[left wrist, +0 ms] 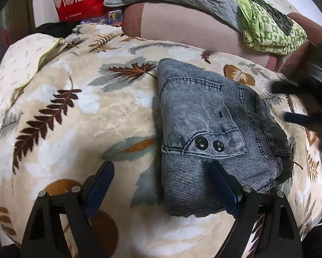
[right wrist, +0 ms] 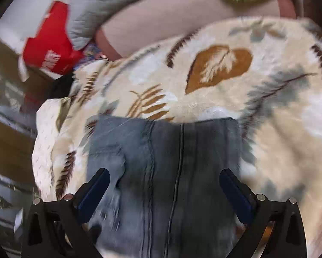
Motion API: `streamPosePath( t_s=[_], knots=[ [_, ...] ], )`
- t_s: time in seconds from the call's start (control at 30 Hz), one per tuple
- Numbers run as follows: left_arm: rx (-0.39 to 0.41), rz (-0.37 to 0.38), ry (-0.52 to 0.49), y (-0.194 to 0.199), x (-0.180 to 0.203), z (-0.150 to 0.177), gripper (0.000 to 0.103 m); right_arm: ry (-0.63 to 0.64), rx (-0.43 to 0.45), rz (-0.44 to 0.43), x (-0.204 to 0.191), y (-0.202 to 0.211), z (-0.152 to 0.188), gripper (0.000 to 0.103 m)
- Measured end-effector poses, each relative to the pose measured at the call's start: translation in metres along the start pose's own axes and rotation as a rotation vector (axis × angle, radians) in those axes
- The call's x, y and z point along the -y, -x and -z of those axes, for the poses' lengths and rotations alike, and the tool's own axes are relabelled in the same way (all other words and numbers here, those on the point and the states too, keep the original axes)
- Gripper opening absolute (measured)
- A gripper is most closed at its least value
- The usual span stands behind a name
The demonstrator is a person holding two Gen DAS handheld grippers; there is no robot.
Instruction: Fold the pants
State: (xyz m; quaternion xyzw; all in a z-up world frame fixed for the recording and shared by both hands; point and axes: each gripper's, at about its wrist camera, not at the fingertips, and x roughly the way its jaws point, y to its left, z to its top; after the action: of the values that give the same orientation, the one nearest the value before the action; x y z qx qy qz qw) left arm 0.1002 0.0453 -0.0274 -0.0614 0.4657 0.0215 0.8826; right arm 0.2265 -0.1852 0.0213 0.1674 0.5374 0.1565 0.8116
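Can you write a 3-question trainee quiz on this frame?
1. True or false: the left gripper is shut on the jeans.
2. What lies under the jeans? A) bare wood B) leaf-print blanket C) tiled floor
3. How many dark buttons show on the jeans?

Key: 1 false, its jaws stand open; 2 B; 3 two.

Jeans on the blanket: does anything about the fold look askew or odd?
Slightly. The jeans lie folded into a compact bundle on the leaf-print blanket, but the layers do not line up: a darker layer sticks out along the right edge, which runs slanted. No damage shows. Both the left gripper and right gripper are open, holding nothing.
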Motion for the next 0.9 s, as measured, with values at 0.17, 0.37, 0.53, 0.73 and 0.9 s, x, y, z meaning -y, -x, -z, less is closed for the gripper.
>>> streamPosePath(
  t_s=[0.17, 0.37, 0.53, 0.73, 0.9],
  knots=[
    [0.027, -0.035, -0.013, 0.023, 0.0, 0.002, 0.089, 0.182, 0.085, 0.229, -0.019, 0.042, 0.06, 0.103],
    [0.079, -0.056, -0.02, 0.067, 0.0, 0.009, 0.089, 0.284, -0.051, 0.406, -0.018, -0.009, 0.102, 0.103],
    [0.105, -0.048, -0.002, 0.092, 0.001, 0.016, 0.089, 0.279, 0.111, 0.359, -0.043, 0.062, 0.116, 0.103],
    [0.118, -0.038, -0.025, 0.106, 0.011, 0.026, 0.089, 0.269, 0.21, 0.342, -0.055, 0.105, 0.14, 0.103],
    [0.12, -0.044, -0.024, 0.111, 0.012, 0.032, 0.089, 0.252, 0.225, 0.306, -0.054, 0.106, 0.161, 0.103]
  ],
)
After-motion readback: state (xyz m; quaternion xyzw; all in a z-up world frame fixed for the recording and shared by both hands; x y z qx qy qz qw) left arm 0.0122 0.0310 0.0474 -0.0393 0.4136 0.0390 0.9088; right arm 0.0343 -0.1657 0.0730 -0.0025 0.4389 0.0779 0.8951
